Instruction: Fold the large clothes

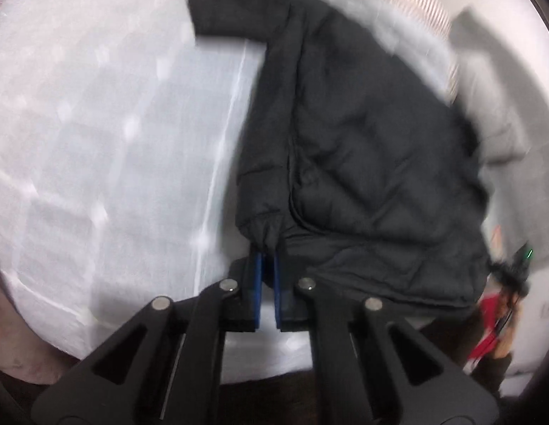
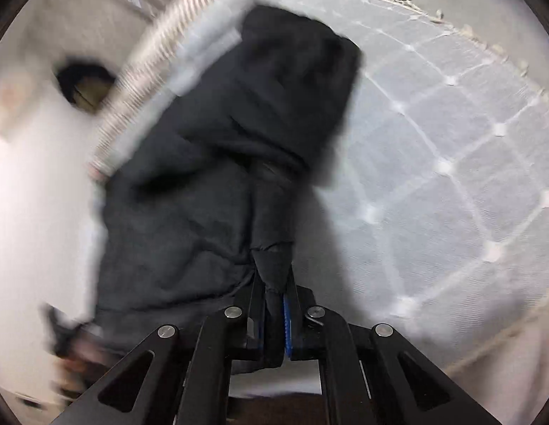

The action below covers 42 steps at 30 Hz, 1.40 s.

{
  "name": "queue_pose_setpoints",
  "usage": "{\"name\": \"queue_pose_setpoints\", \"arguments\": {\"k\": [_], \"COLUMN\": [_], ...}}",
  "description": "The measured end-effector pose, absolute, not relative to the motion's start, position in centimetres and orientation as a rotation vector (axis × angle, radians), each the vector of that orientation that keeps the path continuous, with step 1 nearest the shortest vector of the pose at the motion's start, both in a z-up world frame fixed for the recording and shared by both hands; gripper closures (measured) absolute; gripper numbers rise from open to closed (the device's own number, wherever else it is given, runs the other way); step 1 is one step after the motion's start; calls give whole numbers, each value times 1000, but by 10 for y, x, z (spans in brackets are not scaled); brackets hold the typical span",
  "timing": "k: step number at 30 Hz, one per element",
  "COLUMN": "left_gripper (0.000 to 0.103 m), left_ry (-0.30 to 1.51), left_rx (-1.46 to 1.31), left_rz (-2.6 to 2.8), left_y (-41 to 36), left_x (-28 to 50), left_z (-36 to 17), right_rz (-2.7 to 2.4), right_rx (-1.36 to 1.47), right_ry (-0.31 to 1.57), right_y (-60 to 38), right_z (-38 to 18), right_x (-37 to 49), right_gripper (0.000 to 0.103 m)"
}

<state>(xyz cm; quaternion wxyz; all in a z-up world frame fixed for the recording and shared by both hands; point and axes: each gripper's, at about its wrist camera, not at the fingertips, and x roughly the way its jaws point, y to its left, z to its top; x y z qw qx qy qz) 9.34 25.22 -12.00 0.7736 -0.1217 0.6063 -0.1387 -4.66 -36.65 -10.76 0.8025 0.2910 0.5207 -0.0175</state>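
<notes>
A black jacket (image 1: 362,148) lies on the white quilted bed (image 1: 108,148) (both grippers' fingers (image 1: 256,283) clamp its cuffs).

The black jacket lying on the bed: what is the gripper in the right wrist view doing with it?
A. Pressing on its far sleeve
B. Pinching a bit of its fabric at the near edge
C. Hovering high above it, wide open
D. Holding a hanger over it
B: the right gripper is closed on a gathered point of the black jacket at its near edge.
</notes>
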Motion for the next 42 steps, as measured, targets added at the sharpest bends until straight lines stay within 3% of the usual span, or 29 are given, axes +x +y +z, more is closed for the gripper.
{"name": "queue_pose_setpoints", "arguments": {"k": [5,7,9,11,13,15,16,17,19,23,29,33,34,35,37,40,42], "left_gripper": [94,83,80,69,49,40,30,26,24,24,24,10,8,8,8,8,8], "left_ry": [1313,1313,1290,1224,1141,1061,1041,1030,1043,1112,1066,1051,1046,1042,1039,1038,1034], "left_rx": [-76,-17,71,143,160,178,192,210,241,185,158,143,140,137,134,144,150], "left_rz": [-296,-297,-244,-175,-149,-194,-218,-231,-237,-173,-225,-334,-353,-368,-394,-397,-398], "left_y": [233,227,223,223,221,210,204,197,185,188,152,120,114,108,96,80,70], "left_x": [79,75,71,67,65,67,70,76,92,110,115,120,117,115,119,126,130], "left_z": [-112,-105,-94,-79,-60,-41,-36,-33,-39,-56,-51,-49,-47,-45,-44,-48,-48], "right_rz": [-142,-209,-314,-443,-447,-374,-350,-335,-306,-356,-244,-295,-298,-300,-300,-320,-348], "right_rx": [433,350,280,222,312,407,399,379,336,307,85,-81,-68,-51,-3,67,59], "right_ry": [1185,1186,1198,1197,1149,1074,1056,1056,1068,1033,954,975,975,967,962,916,876], "right_y": [-347,-348,-356,-366,-377,-376,-369,-364,-349,-342,-308,-289,-291,-295,-302,-316,-325], "right_z": [-122,-113,-112,-102,-88,-68,-60,-56,-56,-65,-66,-82,-84,-85,-83,-69,-58], "right_x": [-46,-43,-38,-36,-41,-43,-40,-40,-30,-5,27,61,67,67,74,73,70], "right_gripper": [96,96,97,94,92,86,76,57,35,35,35,37,42,56,73,86,89]}}
